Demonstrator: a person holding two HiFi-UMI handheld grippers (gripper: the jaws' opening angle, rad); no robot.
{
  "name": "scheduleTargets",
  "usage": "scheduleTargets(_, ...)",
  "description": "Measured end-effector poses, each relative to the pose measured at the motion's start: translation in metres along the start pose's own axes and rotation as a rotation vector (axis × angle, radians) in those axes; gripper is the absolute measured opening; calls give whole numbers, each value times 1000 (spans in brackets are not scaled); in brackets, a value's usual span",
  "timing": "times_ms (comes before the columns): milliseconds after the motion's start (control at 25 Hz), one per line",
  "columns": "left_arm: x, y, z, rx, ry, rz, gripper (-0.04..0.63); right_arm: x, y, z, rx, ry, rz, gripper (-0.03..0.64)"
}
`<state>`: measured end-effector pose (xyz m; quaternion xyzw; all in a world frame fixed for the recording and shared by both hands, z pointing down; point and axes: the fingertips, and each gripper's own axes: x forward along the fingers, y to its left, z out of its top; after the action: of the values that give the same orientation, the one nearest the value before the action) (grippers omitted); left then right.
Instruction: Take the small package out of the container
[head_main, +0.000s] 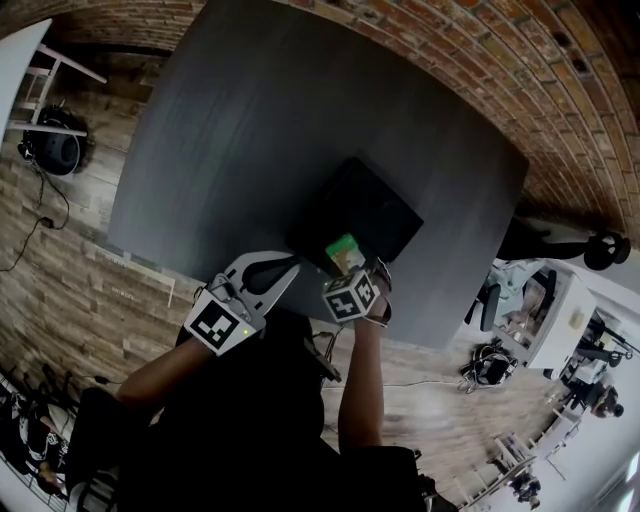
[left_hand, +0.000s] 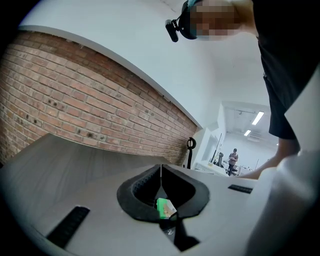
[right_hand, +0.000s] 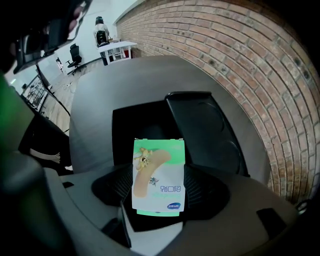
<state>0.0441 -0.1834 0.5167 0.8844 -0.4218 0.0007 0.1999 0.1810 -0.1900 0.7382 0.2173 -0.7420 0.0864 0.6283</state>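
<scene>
Right gripper (right_hand: 159, 187) fingers clamped on small package (right_hand: 159, 167), at near edge of black container (right_hand: 131, 124) on tabletop (head_main: 250, 120). Plaster picture shows only in right gripper view, print upside down and unreadable. Left gripper (left_hand: 161, 172) fingers together, empty.

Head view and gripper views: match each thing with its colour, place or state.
Things:
1. small package
2. container
3. left claw
4. table

Descriptions:
A. dark grey, with the container standing on it
B. green and white, clamped in the right claw
C. black, lid swung open
D. jaws together, gripping nothing

Pairs: 1-B, 2-C, 3-D, 4-A
</scene>
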Motion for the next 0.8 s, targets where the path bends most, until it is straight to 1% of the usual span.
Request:
scheduleTargets(440,-30,-5,11,20,-21,-55,37,-41,16,12,101,-53,-89,325)
scheduleTargets(800,-68,-10,25,63,-37,-125,37,-89,34,31,275,-162,-226,325)
